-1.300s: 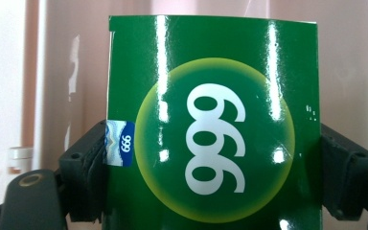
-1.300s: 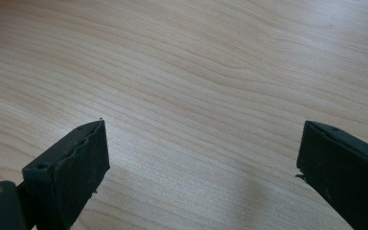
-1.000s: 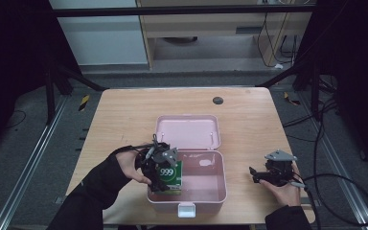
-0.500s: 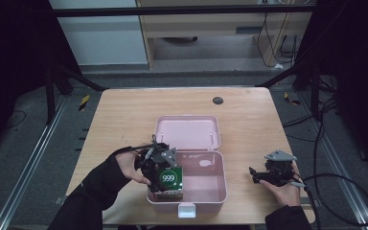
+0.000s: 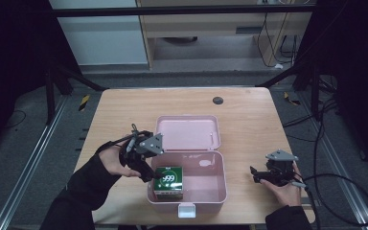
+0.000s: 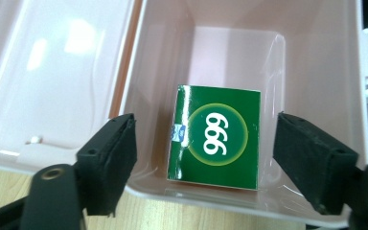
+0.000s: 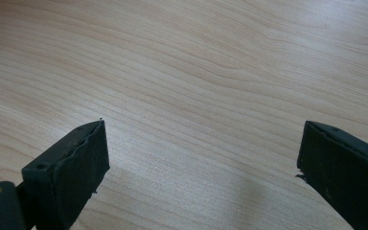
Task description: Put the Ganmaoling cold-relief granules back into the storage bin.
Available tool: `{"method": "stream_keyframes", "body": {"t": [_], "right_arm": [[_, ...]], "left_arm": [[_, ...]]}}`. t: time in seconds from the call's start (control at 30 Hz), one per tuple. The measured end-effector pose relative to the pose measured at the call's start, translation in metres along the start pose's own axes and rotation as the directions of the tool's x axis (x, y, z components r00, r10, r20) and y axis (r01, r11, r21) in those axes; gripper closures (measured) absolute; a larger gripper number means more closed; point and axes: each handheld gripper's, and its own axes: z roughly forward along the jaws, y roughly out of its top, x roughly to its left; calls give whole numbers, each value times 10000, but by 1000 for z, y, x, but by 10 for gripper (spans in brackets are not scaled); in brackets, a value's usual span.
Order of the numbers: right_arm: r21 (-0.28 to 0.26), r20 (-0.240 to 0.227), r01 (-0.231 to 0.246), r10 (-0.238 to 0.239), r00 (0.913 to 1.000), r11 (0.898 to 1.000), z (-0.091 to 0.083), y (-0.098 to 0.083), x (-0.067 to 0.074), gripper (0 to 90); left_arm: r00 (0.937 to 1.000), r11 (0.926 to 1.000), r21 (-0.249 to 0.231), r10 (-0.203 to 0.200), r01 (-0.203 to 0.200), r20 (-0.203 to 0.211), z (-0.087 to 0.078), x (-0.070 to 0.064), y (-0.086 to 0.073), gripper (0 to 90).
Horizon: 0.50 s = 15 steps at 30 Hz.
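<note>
A green carton marked "999" (image 5: 168, 181) (image 6: 215, 136) lies flat in the near-left corner of the open pink case (image 5: 211, 197) (image 6: 230, 52). My left gripper (image 5: 156, 178) (image 6: 206, 143) hovers over the case's left rim, just above the carton. Its jaws have just been closing, but they stand apart and the pads touch nothing; the carton lies below them, free. The right gripper (image 5: 255, 175) (image 7: 201, 158) rests open on the bare wood to the right of the case, nothing between its jaws.
The case's lid (image 5: 187, 132) (image 6: 52, 72) lies folded back toward the far side. A white latch (image 5: 187, 210) sticks out at the case's near edge. A dark round spot (image 5: 217, 100) marks the wooden table (image 5: 249, 120) near its far edge. A cable (image 5: 345, 191) trails off right.
The left gripper has let go of the green carton, which now lies in the case, and has drawn back up and to the left. The right gripper has not moved.
</note>
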Motion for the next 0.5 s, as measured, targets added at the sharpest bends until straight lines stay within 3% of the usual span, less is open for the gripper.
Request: {"method": "stream_keyframes", "body": {"t": [0.1,0.17,0.2,0.3,0.5], "right_arm": [[-11,-6,-12,12,10000,10000,0,0,0,43],[-11,-8,-15,15,10000,10000,0,0,0,44],[-6,-9,-22,22,10000,10000,-1,0,0,44],[7,-8,-23,24,10000,10000,0,0,0,44],[6,1,-6,6,10000,10000,0,-1,0,45]], "left_arm": [[9968,9942,-747,-783,768,-176,-3,-2,-3,263],[9863,9761,-1497,-1629,1572,-263,-2,-4,-4,280],[9845,9720,-1652,-1737,1671,-259,-5,-2,-4,286],[9871,9740,-1697,-1572,1499,-308,-14,6,-7,313],[9799,9577,-2369,-1853,1633,-737,-28,18,-14,326]]}}
